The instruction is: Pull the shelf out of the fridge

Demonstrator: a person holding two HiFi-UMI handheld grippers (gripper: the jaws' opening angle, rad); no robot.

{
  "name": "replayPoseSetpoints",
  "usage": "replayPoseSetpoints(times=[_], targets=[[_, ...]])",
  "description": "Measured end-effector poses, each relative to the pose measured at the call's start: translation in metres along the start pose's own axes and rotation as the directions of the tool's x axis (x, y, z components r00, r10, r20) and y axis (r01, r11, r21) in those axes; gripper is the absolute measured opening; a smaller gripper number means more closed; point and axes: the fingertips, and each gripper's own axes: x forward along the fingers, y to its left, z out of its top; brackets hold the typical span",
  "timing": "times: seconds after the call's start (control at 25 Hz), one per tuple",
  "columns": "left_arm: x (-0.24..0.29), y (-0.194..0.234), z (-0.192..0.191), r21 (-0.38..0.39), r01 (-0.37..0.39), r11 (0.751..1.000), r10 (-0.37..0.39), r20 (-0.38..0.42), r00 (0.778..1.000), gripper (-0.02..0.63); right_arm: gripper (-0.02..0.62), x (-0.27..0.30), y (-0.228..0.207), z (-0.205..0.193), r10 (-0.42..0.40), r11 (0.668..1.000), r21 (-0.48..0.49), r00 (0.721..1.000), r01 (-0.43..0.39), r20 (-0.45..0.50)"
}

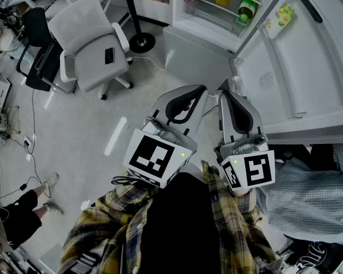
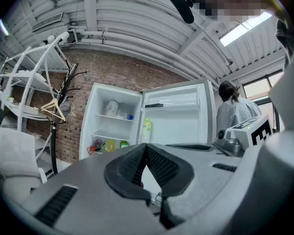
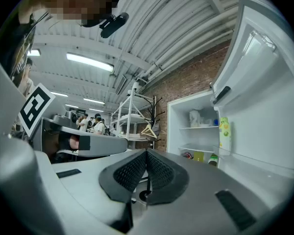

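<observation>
White shelves sit fully seated inside the open fridge, the upper one carrying a pale bag, with bottles lower down (which shelf is meant I cannot tell). The fridge door is swung wide, leaving the way in free. The left gripper and right gripper are held level, well short of the fridge, jaws pressed together on nothing. I judge this a carrying pose ahead of any reach.
</observation>
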Motion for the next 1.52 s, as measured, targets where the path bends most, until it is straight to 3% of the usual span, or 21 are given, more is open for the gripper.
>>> replayPoseSetpoints(times=[0.36,0.96,1.2,1.52], targets=[[0.000,0.003,0.003,-0.010,-0.029,1.000,0.029,0.022,0.999,0.003,0.017,-0.001,0.000,-0.001,-0.007,1.000,-0.006,1.000,0.007,0.006],[-0.007,-0.001,-0.018,-0.032,-0.094,0.995,0.094,-0.016,0.995,0.003,0.017,-0.008,0.001,-0.017,0.060,0.998,0.035,0.998,-0.060,-0.012],[-0.003,0.019,-0.017,-0.036,-0.117,0.993,0.116,-0.016,0.993,0.003,0.017,0.014,0.004,-0.021,0.087,0.995,0.054,0.996,-0.086,-0.025],[0.018,0.064,-0.012,-0.034,-0.086,0.996,0.085,-0.018,0.996,0.003,0.017,0.064,-0.001,-0.024,0.065,0.996,0.063,0.998,-0.063,-0.026]])
